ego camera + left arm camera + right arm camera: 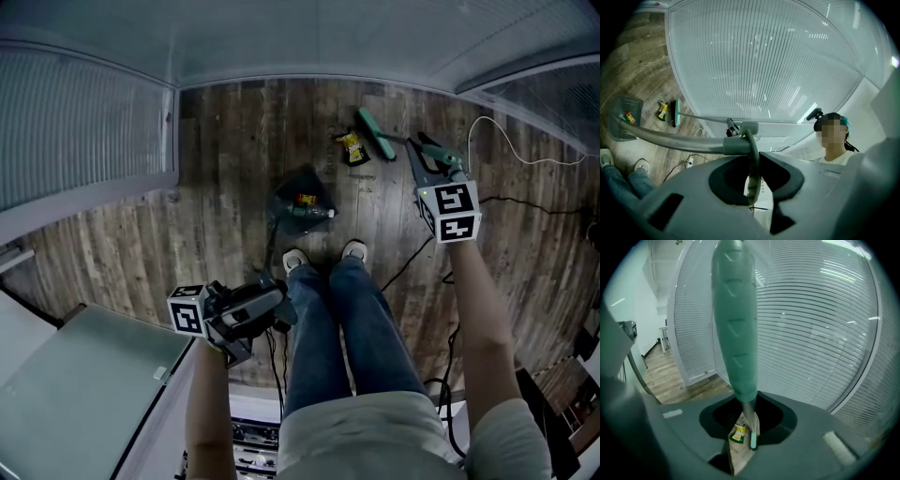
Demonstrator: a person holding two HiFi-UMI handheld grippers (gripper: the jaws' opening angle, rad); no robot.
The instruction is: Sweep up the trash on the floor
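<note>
while the person stands on the wood floor (216, 187), i count two grippers, one broom, one dustpan and two white shoes (295, 260).

the left gripper (265, 302) is low by the person's left leg. its jaws are pressed tight on the grey dustpan handle (670, 140). the handle runs down to the dustpan (302, 184), which sits on the floor just in front of the shoes. two bits of trash (307, 206) lie inside it, one red and yellow, one greenish.

the right gripper (429, 157) is held out in front on the right side. its jaws pinch the green broom handle (735, 324), which goes straight between them. the broom (376, 134) has its green head down on the floor, past the gripper and a bit to its left.

one yellow wrapper (352, 147) lies on the floor, not in the dustpan. it is right beside the broom head, on its left side, and i cannot tell if they touch. it lies between the broom head and the dustpan, well away from the left gripper. looking down along the right gripper, the wrapper shows far below, just next to the broom head.

some thin cables (525, 159) lie on the floor at the right.
</note>
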